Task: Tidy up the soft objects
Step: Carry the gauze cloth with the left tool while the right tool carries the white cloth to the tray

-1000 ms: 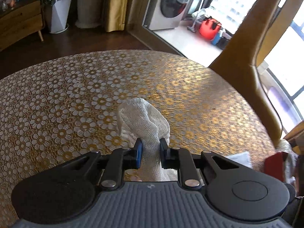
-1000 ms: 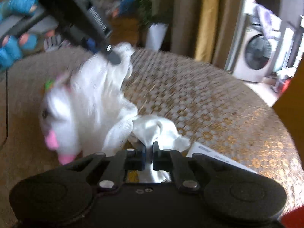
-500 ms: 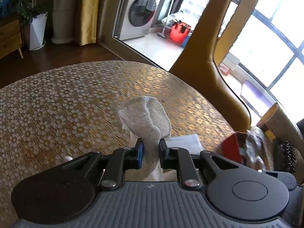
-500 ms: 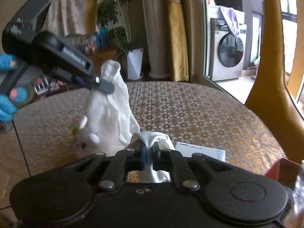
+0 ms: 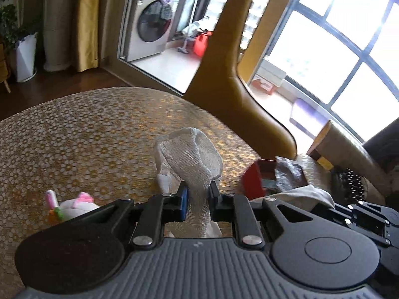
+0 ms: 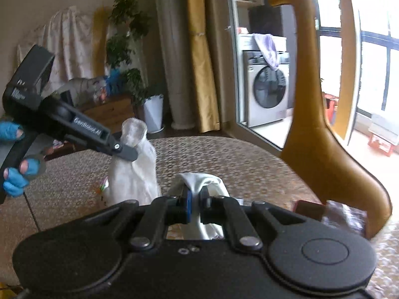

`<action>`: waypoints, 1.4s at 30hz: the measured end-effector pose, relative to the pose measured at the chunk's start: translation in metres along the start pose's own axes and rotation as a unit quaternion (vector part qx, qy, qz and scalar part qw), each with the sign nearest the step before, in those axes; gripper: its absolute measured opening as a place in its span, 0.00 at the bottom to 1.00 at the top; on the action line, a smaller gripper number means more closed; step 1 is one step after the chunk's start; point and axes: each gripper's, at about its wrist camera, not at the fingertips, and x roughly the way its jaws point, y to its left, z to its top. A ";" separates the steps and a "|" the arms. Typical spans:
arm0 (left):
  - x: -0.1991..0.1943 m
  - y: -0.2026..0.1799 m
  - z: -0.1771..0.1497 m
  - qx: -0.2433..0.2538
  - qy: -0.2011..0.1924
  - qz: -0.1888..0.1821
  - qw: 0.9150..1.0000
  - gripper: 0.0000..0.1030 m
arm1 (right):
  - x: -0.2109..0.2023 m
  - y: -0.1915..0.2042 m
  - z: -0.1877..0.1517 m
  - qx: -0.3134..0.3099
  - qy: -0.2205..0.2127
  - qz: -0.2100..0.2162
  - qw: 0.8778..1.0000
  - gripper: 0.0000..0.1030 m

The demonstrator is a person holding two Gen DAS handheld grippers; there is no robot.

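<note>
My left gripper [image 5: 197, 200] is shut on a white mesh cloth [image 5: 189, 154], held up above the round table [image 5: 74, 137]. The right wrist view shows the same cloth [image 6: 136, 174] hanging from the left gripper [image 6: 128, 153], which a hand in a blue glove [image 6: 12, 134] holds. My right gripper [image 6: 195, 199] is shut on a smoother white cloth [image 6: 203, 180], also raised. That cloth [image 5: 306, 194] shows at the lower right of the left wrist view. A white and pink plush toy [image 5: 74, 206] lies on the table, partly hidden behind my left gripper.
A tall tan chair back [image 5: 239, 94] stands at the table's far right edge. Beside it lie a red box [image 5: 253, 182], a dark packet [image 5: 289, 174] and a dark basket [image 5: 351, 182]. The table carries a gold flower-patterned cover.
Both grippers have risen and swung to the right, each lifting its cloth off the table. The plush toy has stayed on the table.
</note>
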 end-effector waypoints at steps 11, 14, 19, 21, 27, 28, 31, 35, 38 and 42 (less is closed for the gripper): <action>0.003 -0.090 0.004 0.051 -0.005 -0.045 0.998 0.16 | -0.049 -0.053 -0.011 0.033 0.010 -0.076 0.996 0.05; 0.009 -0.113 0.009 0.061 -0.007 -0.058 0.996 0.16 | -0.057 -0.067 -0.019 0.043 0.013 -0.098 0.994 0.05; 0.016 -0.156 0.023 0.082 -0.020 -0.075 0.994 0.16 | -0.065 -0.088 -0.026 0.052 0.014 -0.121 0.991 0.05; 0.019 -0.173 0.028 0.092 -0.027 -0.079 0.992 0.16 | -0.068 -0.096 -0.030 0.055 0.015 -0.128 0.990 0.05; 0.051 -0.208 0.036 0.107 -0.032 -0.074 0.991 0.16 | -0.072 -0.121 -0.040 0.068 0.019 -0.137 0.988 0.05; 0.057 -0.211 0.035 0.109 -0.030 -0.071 0.991 0.16 | -0.072 -0.124 -0.043 0.071 0.020 -0.136 0.988 0.05; 0.080 -0.217 0.030 0.115 -0.019 -0.064 0.991 0.16 | -0.068 -0.133 -0.048 0.073 0.026 -0.139 0.987 0.05; 0.116 -0.221 0.021 0.114 0.010 -0.058 0.992 0.16 | -0.056 -0.143 -0.055 0.081 0.038 -0.137 0.987 0.05; 0.137 -0.217 0.014 0.108 0.027 -0.058 0.992 0.16 | -0.044 -0.149 -0.061 0.087 0.049 -0.136 0.986 0.05; 0.164 -0.209 0.003 0.097 0.050 -0.063 0.992 0.16 | -0.031 -0.155 -0.069 0.094 0.059 -0.133 0.985 0.05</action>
